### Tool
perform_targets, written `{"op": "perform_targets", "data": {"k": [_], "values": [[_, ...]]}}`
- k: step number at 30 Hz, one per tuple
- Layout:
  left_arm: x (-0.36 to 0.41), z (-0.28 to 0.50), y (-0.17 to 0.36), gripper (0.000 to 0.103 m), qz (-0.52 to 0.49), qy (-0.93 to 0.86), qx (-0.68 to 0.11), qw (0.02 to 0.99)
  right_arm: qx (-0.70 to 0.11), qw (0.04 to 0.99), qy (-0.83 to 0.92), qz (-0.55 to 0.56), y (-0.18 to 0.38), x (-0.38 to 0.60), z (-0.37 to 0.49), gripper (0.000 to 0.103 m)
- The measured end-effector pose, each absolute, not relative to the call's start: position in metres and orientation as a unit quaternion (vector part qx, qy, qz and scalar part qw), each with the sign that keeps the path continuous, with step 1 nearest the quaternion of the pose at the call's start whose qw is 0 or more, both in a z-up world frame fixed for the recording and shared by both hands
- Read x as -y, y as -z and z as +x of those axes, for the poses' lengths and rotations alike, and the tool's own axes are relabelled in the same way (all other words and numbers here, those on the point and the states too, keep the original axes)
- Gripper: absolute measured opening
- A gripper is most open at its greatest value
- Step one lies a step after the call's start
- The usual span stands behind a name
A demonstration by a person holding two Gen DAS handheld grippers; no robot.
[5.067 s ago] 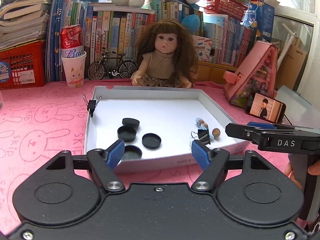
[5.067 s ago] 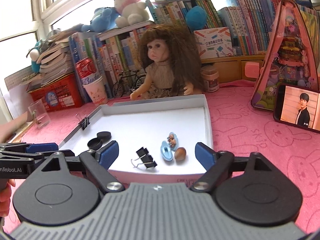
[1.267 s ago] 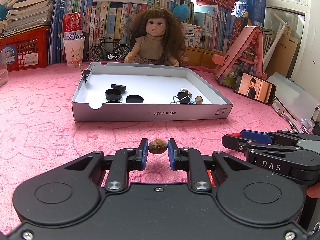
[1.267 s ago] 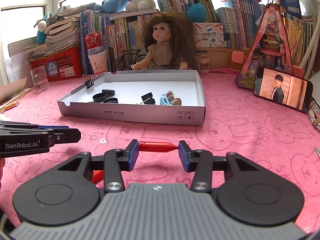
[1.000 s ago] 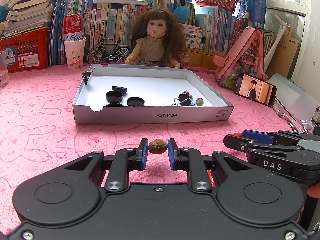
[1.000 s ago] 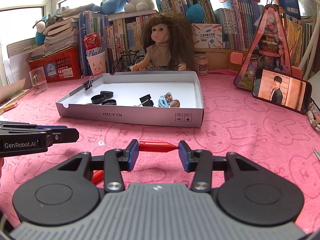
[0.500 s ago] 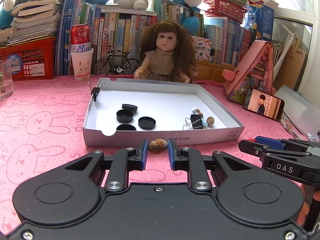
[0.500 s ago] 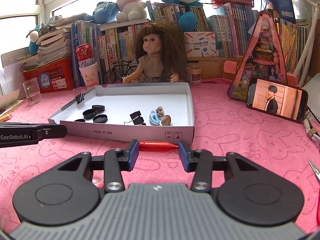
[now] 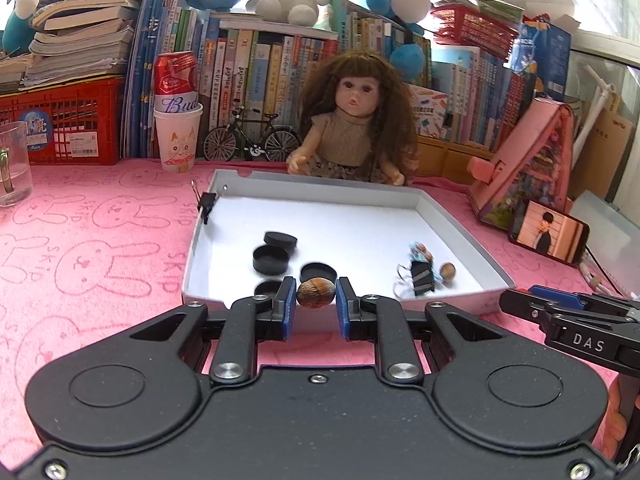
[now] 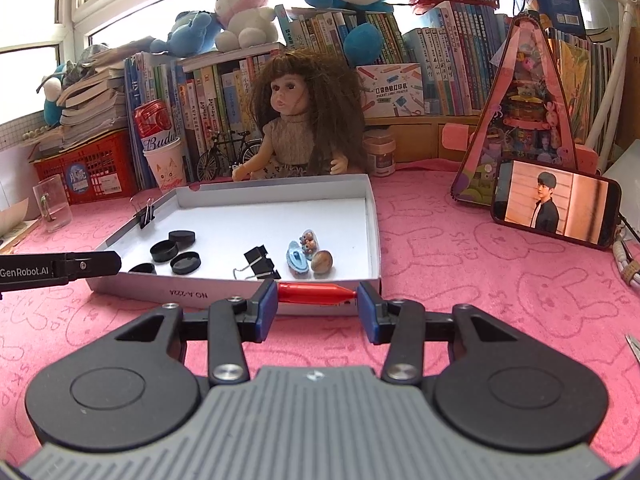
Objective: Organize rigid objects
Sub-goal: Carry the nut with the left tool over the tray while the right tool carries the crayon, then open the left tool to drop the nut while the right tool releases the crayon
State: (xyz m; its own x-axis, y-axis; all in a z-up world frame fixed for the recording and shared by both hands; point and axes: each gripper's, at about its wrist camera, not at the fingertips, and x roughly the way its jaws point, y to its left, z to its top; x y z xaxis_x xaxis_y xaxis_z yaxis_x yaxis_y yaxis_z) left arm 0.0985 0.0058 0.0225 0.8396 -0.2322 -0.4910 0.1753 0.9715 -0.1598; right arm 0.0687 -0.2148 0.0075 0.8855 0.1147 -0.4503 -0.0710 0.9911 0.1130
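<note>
A shallow white box (image 9: 360,196) (image 10: 372,216) lies on the pink cloth. It holds several black caps (image 9: 271,259) (image 10: 185,262), a black binder clip (image 9: 422,278) (image 10: 260,260), a blue charm (image 10: 298,259) and a brown nut (image 9: 447,272) (image 10: 322,261). My left gripper (image 9: 316,294) is shut on a second brown nut (image 9: 316,293), held just above the box's near wall. My right gripper (image 10: 317,294) is shut on a red pen-like stick (image 10: 316,293), held crosswise at the box's near right corner.
A doll (image 9: 356,120) sits behind the box. A paper cup with a can (image 9: 176,136), a red crate (image 9: 60,124), a glass (image 9: 12,168) and books stand at the back. A pink toy house (image 10: 520,120) and a phone (image 10: 556,204) are to the right. Another clip (image 9: 207,204) grips the box's left wall.
Both grippers have moved forward and up towards the box with their loads. The left one now holds the nut over the box's near wall.
</note>
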Motion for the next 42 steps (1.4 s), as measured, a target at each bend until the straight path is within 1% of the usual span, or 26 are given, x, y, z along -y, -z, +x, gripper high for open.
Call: {"op": "perform_targets", "data": {"k": [12, 17, 23, 31, 42], "values": [[-0.018, 0.163, -0.033, 0.019, -0.078, 0.096, -0.255, 0.959, -0.227, 0.972, -0.042, 0.051, -0.019, 0.216, 0.126, 0.048], [-0.021, 0.194, -0.031, 0.019, -0.092, 0.1, -0.267, 0.954, -0.248, 0.965, -0.045, 0.078, -0.019, 0.219, 0.157, 0.048], [-0.022, 0.224, -0.031, 0.019, -0.064, 0.093, -0.274, 0.955, -0.271, 0.959, -0.039, 0.076, -0.016, 0.216, 0.183, 0.048], [-0.019, 0.244, -0.025, 0.019, -0.066, 0.084, -0.289, 0.951, -0.29, 0.953, -0.035, 0.077, -0.011, 0.21, 0.208, 0.048], [-0.012, 0.256, -0.012, 0.02, -0.061, 0.075, -0.303, 0.948, -0.303, 0.949, -0.039, 0.075, -0.003, 0.205, 0.217, 0.048]]}}
